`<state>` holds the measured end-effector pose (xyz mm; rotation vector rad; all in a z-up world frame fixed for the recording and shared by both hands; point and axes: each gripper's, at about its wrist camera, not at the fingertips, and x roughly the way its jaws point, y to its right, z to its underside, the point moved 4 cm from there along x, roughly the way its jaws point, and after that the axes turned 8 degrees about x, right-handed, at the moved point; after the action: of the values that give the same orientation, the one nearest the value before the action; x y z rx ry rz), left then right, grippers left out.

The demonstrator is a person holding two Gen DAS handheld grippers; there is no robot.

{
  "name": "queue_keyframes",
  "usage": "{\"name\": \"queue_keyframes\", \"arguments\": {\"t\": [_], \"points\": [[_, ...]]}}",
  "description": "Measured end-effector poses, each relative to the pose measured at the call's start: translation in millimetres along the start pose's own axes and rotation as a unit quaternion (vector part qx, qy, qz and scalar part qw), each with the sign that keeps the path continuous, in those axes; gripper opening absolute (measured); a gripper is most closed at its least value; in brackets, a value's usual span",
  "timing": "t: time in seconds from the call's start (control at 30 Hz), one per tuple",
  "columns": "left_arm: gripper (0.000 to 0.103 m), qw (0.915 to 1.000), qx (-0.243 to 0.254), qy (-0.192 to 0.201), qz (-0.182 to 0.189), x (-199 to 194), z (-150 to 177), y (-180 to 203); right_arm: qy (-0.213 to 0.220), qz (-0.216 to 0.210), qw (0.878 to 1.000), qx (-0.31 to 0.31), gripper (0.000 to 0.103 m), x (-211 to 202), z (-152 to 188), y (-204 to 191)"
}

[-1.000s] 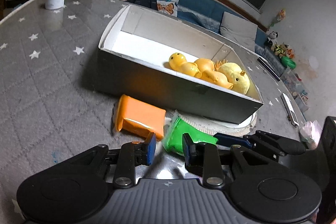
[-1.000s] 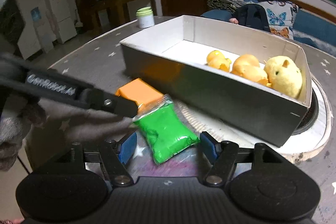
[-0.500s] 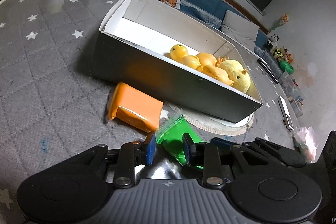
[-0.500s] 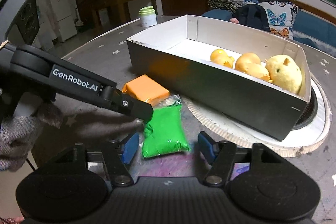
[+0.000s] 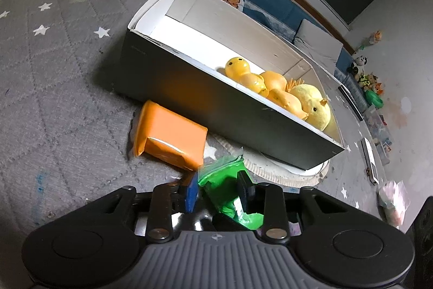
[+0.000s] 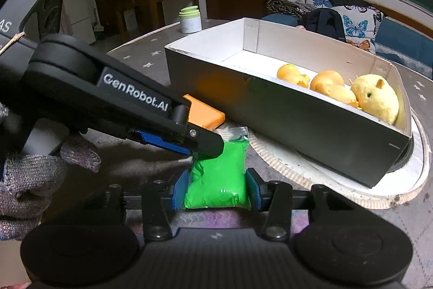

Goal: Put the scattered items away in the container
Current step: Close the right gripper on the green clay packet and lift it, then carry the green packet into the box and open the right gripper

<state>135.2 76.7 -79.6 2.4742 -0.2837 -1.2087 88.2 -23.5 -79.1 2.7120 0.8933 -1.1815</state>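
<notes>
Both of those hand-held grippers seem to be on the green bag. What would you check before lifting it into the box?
1. Right hand-held gripper pads on both sides of the green bag: ok.
2. Left hand-held gripper also pinching the bag: ok, though sharing one bag is awkward.
3. Bag sealed: cannot tell.
4. Free space in the box: ok, the left end is bare.
5. Orange packet out of the way: ok, beside the bag.
6. Ducks clear of the drop spot: ok.

Your left gripper (image 6: 208, 151) crosses over the green pouch (image 6: 216, 180), blocking lift-out. Box (image 6: 297, 121) left half is bare; ducks (image 6: 338, 91) crowd the right end.
</notes>
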Motion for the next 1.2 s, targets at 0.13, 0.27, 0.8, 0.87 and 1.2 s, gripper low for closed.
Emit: {"name": "queue_keyframes", "arguments": {"t": [0.13, 0.27, 0.8, 0.87, 1.2], "points": [[0.033, 1.0000, 0.002, -0.002, 0.002, -1, 1, 2, 0.008, 0.003, 1.000, 0.002, 0.045, -5, -2, 0], [0.031, 0.9999, 0.005, 0.003, 0.010, -9, 2, 7, 0.030, 0.004, 1.000, 0.003, 0.044, -17, -12, 2], [0.029, 0.9920, 0.079, 0.097, 0.019, -31, -79, 58, 0.114, 0.025, 0.993, 0.010, 0.043, -48, -68, 20], [0.029, 0.9916, 0.081, 0.099, 0.019, -24, -90, 61, 0.116, 0.032, 0.993, 0.016, 0.043, -42, -76, 28], [0.029, 0.9921, 0.095, 0.079, 0.022, 26, -111, 67, 0.096, 0.052, 0.992, 0.063, 0.043, -10, -85, 66]]}}
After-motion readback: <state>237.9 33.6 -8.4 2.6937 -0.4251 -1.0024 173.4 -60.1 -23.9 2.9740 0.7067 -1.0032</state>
